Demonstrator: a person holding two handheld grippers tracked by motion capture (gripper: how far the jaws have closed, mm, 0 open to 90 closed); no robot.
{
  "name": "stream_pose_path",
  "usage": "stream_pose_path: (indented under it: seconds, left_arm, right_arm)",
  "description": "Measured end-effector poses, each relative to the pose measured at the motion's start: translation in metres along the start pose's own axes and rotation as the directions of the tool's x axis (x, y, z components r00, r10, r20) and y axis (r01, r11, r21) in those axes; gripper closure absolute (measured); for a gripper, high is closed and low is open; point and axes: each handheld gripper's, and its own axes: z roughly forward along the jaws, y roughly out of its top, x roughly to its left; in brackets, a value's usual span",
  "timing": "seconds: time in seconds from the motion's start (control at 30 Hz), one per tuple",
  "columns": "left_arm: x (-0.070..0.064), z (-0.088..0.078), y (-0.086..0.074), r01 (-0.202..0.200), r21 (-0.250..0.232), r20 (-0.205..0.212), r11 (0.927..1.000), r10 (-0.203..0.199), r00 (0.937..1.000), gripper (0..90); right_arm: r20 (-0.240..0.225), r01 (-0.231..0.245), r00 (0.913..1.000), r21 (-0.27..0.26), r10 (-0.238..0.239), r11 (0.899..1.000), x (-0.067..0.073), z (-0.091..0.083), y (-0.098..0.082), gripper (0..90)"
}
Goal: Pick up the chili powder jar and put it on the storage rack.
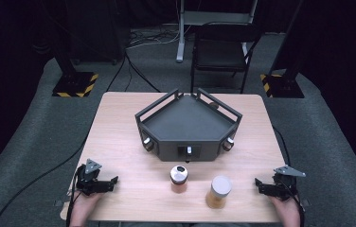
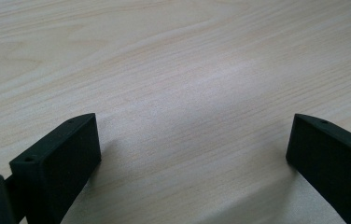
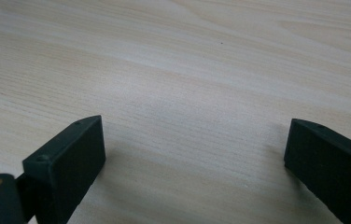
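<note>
Jaws apart over bare table (image 2: 187, 70)

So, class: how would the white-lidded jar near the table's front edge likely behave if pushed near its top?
The white-lidded jar stands upright and looks taller than wide, so it may tip. Its round body would probably roll once down. Its amber contents suggest some weight.
</note>
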Motion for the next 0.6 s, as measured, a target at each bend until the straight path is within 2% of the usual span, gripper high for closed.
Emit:
stream_pose_path:
  seconds: [0.47,0.6]
  left_arm:
    - [0.0005,-0.0002,-0.0004,0.004,-0.003,0.002,1.0,-0.004,1.0,2.8]
    - [0.0048,-0.0008,-0.0025,0.021,-0.015,0.026,0.9997,-0.02,0.9995,3.3]
  right_arm:
    - [0.0,0.0,1.0,0.0,0.0,1.0,0.0,0.0,0.0,4.2]
    - [0.0,0.0,1.0,0.0,0.0,1.0,0.0,0.0,0.0001,4.2]
